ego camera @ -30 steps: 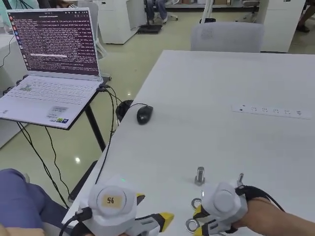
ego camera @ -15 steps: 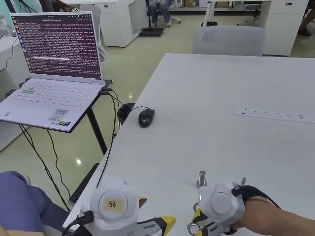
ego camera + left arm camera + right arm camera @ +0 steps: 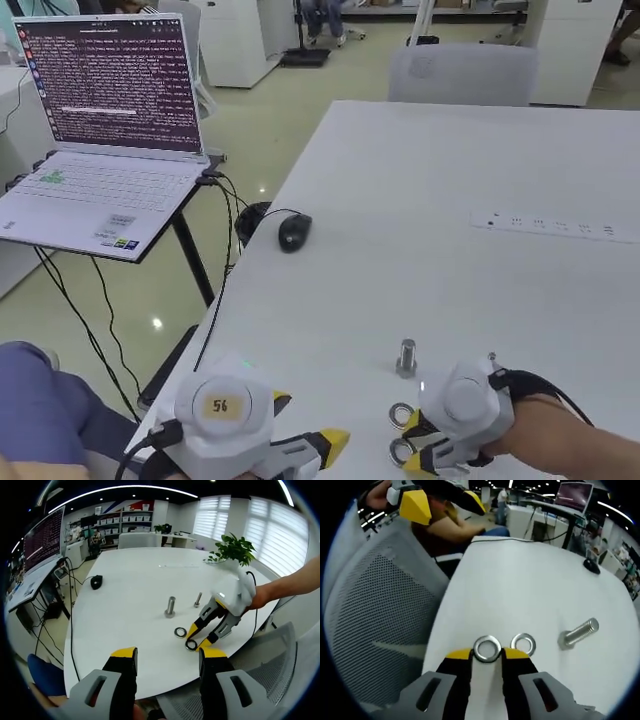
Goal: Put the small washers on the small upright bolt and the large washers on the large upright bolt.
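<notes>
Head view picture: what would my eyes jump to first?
Probably the right gripper at the near edge of the white table, its yellow tips pinching a shiny washer that lies flat. Just beyond it a big bolt stands upright. Off to the left, an open laptop glows with lines of text.

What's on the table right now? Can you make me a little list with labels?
left gripper: open, holding nothing
right gripper: jaws closed on the near washer, flat on the table
other washer: flat on the table, just beside it
large bolt: upright, past the washers
small bolt: upright, beside the large bolt
mouse: near the table's left edge
</notes>
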Tool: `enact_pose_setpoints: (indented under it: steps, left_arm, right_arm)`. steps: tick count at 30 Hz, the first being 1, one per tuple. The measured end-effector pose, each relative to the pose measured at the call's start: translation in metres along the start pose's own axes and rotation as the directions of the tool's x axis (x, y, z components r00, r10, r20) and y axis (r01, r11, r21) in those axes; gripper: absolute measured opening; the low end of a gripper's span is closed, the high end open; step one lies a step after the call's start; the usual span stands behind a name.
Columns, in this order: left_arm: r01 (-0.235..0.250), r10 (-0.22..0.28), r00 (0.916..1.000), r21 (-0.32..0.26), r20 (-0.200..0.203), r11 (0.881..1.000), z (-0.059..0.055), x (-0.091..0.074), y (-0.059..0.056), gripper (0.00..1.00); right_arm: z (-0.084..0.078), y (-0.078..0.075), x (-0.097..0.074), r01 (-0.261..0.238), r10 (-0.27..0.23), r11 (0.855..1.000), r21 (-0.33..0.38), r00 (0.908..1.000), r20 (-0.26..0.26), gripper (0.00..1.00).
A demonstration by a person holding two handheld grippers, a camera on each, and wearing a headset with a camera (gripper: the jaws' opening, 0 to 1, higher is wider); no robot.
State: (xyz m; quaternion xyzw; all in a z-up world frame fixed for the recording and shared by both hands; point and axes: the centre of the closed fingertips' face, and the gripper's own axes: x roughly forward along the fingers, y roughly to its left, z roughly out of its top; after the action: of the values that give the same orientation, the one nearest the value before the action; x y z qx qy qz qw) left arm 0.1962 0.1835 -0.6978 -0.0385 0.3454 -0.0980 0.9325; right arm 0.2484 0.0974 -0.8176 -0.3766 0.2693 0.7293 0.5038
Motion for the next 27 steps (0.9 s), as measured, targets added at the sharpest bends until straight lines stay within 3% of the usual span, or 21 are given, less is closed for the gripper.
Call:
enact_pose_setpoints:
  steps: [4, 11, 14, 17, 21, 22, 27]
  left_arm:
    - [0.003, -0.003, 1.0, 0.002, 0.001, 1.0, 0.001, 0.0, -0.002, 0.48]
    - [-0.001, 0.001, 1.0, 0.0, 0.003, 1.0, 0.001, 0.0, 0.0, 0.48]
    - [0.0, 0.0, 1.0, 0.0, 0.004, 1.0, 0.002, 0.0, -0.001, 0.48]
    - [0.002, -0.002, 1.0, 0.002, 0.003, 1.0, 0.001, 0.001, -0.001, 0.48]
    - [-0.001, 0.001, 1.0, 0.002, 0.0, 1.0, 0.0, 0.001, 0.0, 0.48]
    - [-0.001, 0.001, 1.0, 0.001, 0.001, 1.0, 0.001, 0.001, 0.0, 0.48]
    - [-0.006, 0.006, 1.0, -0.001, 0.003, 1.0, 0.001, 0.0, 0.001, 0.49]
  right_arm:
    - [0.001, -0.006, -0.008, 0.03, -0.03, 0.999, 0.012, 0.9995, 0.006, 0.23]
    - [0.014, -0.035, -0.03, 0.112, -0.114, 0.993, 0.044, 0.9925, 0.044, 0.23]
    - [0.023, -0.059, -0.044, 0.18, -0.187, 0.98, 0.088, 0.9795, 0.074, 0.23]
    - [0.032, -0.076, -0.055, 0.218, -0.232, 0.968, 0.124, 0.9674, 0.103, 0.23]
    - [0.035, -0.098, -0.063, 0.264, -0.277, 0.955, 0.132, 0.9567, 0.09, 0.23]
    - [0.034, -0.104, -0.065, 0.29, -0.301, 0.949, 0.127, 0.9504, 0.079, 0.23]
    - [0.037, -0.116, -0.064, 0.297, -0.314, 0.939, 0.175, 0.9456, 0.084, 0.24]
